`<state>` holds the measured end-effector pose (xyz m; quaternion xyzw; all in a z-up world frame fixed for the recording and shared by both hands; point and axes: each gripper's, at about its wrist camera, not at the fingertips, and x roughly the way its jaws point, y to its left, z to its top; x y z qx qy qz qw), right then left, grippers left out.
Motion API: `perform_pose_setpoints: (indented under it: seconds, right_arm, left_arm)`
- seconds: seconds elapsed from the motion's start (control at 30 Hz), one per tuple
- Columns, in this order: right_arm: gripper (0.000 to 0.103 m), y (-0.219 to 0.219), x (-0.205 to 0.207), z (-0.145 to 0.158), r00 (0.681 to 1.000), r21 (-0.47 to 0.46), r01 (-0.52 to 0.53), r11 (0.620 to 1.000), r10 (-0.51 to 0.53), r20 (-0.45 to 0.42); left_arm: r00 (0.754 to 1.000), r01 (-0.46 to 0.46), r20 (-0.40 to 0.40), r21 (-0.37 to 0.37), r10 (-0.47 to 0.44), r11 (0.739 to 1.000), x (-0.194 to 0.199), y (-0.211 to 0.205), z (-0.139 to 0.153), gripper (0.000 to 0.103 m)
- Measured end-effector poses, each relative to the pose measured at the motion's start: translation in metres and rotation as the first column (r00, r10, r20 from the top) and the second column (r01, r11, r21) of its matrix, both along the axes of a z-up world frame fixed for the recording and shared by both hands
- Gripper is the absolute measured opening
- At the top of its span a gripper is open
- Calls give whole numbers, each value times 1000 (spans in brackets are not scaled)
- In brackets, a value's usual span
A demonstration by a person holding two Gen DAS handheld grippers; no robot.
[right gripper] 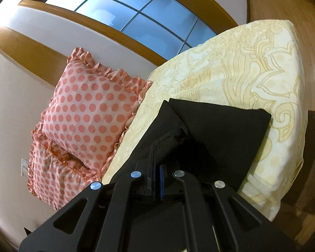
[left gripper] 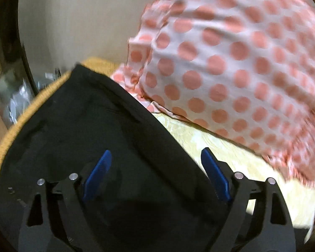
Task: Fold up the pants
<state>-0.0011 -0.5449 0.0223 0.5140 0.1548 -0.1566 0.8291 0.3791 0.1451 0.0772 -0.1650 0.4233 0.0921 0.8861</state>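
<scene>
Jaws first: on our left gripper [left gripper: 156, 157] they stand wide apart, the blue pads [left gripper: 99, 172] spread with nothing pinched between them, and black fabric lies beneath and between them. On our right gripper [right gripper: 155, 157] the jaws are pressed together, clamped on a fold of the same black cloth.

That cloth is the pants [right gripper: 210, 134], black and partly folded. From the right wrist we see them lying on the bed [right gripper: 252, 63], one layer doubled over into a flat panel that reaches toward the bed's far edge, while a bunched ridge rises from it into our closed right jaws. From the left wrist the pants fill the lower left of the view, their straight edge running diagonally across the pale yellow patterned bedcover.

Just beyond the pants, at the head of the bed, we see a pink polka-dot pillow [right gripper: 88, 113] with a ruffled border leaning upright, and a second pillow [right gripper: 58, 178] of the same print lower down beside it. In the left view the dotted pillow is blurred and looms close above the pants' edge.

Behind the pillows a white wall carries a wooden-framed window [right gripper: 136, 10]. Wooden flooring [right gripper: 283, 4] shows past the bed.
</scene>
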Motion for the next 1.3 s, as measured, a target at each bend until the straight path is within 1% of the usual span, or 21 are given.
perform_pose_setpoints:
  seconds: [0.1,0.13,0.17,0.2,0.23,0.27,0.33,0.47,0.53,0.57,0.63,0.7,0.73,0.87,0.93,1.03,1.13,1.2,1.23,1.27,1.3]
  right_arm:
    - [3,0,2,3,1000,-20,-3,1000,3,-15]
    - [3,1,3,5,1000,-31,-6,999,5,-20]
    - [3,1,3,6,1000,-39,-8,999,7,-23]
    - [3,2,5,8,1000,-52,-10,999,8,-26]
    - [3,2,6,9,1000,-61,-10,998,9,-29]
    - [3,3,7,10,999,-67,-12,998,10,-30]
    - [3,2,11,12,999,-83,-18,996,15,-34]
    - [3,-5,18,20,999,-108,-24,994,21,-29]
    - [3,-7,18,25,1000,-128,-19,992,17,-19]
    - [3,-9,17,27,1000,-142,-15,990,13,-14]
    - [3,-13,15,27,1000,-142,-3,990,0,-18]
    - [3,-18,12,18,999,-131,11,991,-17,-48]
    - [3,-18,12,14,998,-125,14,992,-22,-60]
    - [3,-21,10,-1,994,-94,18,995,-28,-107]
    - [3,-20,9,-1,993,-92,16,996,-26,-111]
    - [3,-20,9,2,994,-99,11,995,-22,-108]
    - [3,-21,13,3,992,-96,5,995,-16,-122]
    - [3,-24,19,4,991,-87,-11,996,-1,-136]
    - [3,-26,22,6,991,-86,-19,996,8,-133]
    - [3,-27,23,10,992,-86,-24,996,13,-122]
    - [3,-27,21,18,996,-86,-28,996,20,-92]
  left_arm:
    - [994,-85,-75,3,85,996,31,11,-16,82]
    - [990,-103,-91,7,103,995,36,15,-20,76]
    - [985,-131,-113,-1,130,991,40,21,-25,65]
    - [981,-149,-127,-29,144,988,42,28,-29,57]
    - [978,-170,-136,-95,156,981,39,37,-33,33]
    - [978,-185,-128,-159,166,970,31,45,-34,20]
    - [978,-199,-107,-197,181,960,16,54,-28,14]
    - [985,-155,44,-184,166,971,-59,61,16,11]
    - [976,-139,144,-170,164,976,-128,64,39,11]
    - [971,-140,169,-173,170,975,-154,66,44,11]
    - [955,-163,214,-190,203,968,-222,73,44,11]
    - [947,-196,214,-211,241,958,-265,78,30,11]
    - [941,-227,203,-224,273,948,-293,80,17,11]
    - [933,-297,127,-260,337,919,-334,83,-26,10]
    - [931,-303,129,-249,341,920,-338,82,-37,11]
    - [931,-296,143,-248,337,923,-342,80,-36,11]
    - [931,-285,161,-240,328,928,-339,80,-31,19]
    - [936,-270,161,-240,312,933,-329,79,-28,18]
    - [938,-265,161,-234,306,936,-325,78,-28,15]
    - [941,-261,160,-221,299,940,-323,77,-27,9]
    - [941,-257,163,-221,295,941,-324,77,-25,7]
